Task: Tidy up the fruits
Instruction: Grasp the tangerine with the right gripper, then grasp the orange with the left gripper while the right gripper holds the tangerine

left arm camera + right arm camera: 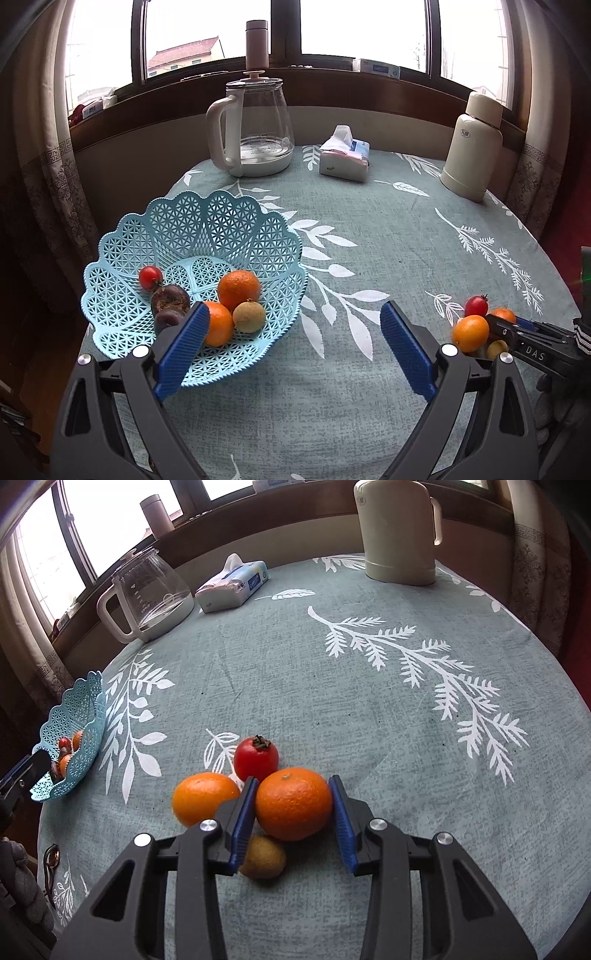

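A light blue lattice basket (122, 302) sits at the table's left and holds a tomato (150, 277), two dark fruits, two oranges and a small greenish fruit (249, 315). My left gripper (293, 314) is open and holds nothing; its left finger (184, 347) reaches over the basket's front rim. At the right lies a pile of fruit on the cloth. There my right gripper (293, 780) is shut on an orange (293, 805), one pad on each side. Beside that orange lie a second orange (203, 797), a red tomato (256, 758) and a brownish-green fruit (264, 856).
A glass kettle (258, 133), a tissue pack (345, 155) and a cream thermos (472, 147) stand along the far side of the round table with its leaf-print cloth (369, 240). A bottle (256, 44) stands on the window sill. Sunglasses (51, 860) lie at the table's near left edge.
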The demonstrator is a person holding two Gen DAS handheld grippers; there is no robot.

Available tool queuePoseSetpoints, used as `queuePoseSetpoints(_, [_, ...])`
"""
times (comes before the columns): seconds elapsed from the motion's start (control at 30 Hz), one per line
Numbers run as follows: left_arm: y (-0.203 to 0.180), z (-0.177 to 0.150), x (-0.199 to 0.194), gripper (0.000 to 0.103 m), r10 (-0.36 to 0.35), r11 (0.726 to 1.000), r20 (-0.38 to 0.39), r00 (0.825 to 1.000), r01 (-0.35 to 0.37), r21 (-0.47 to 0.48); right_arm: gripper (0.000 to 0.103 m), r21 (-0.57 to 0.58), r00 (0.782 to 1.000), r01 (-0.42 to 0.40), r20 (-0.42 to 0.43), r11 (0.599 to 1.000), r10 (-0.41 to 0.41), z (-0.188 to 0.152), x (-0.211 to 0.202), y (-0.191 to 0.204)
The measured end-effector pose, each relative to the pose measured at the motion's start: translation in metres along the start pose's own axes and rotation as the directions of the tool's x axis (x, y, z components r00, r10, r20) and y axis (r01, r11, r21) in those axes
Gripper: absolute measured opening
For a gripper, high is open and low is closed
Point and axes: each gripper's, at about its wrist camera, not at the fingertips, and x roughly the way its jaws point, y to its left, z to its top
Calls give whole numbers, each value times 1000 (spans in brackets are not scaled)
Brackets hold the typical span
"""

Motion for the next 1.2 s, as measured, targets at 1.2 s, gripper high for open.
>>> queuePoseSetpoints(1.2, [-148, -25, 71, 70, -272, 946, -273, 923, 309, 103, 39, 99, 997, 3, 81, 995, -11, 3, -14, -56])
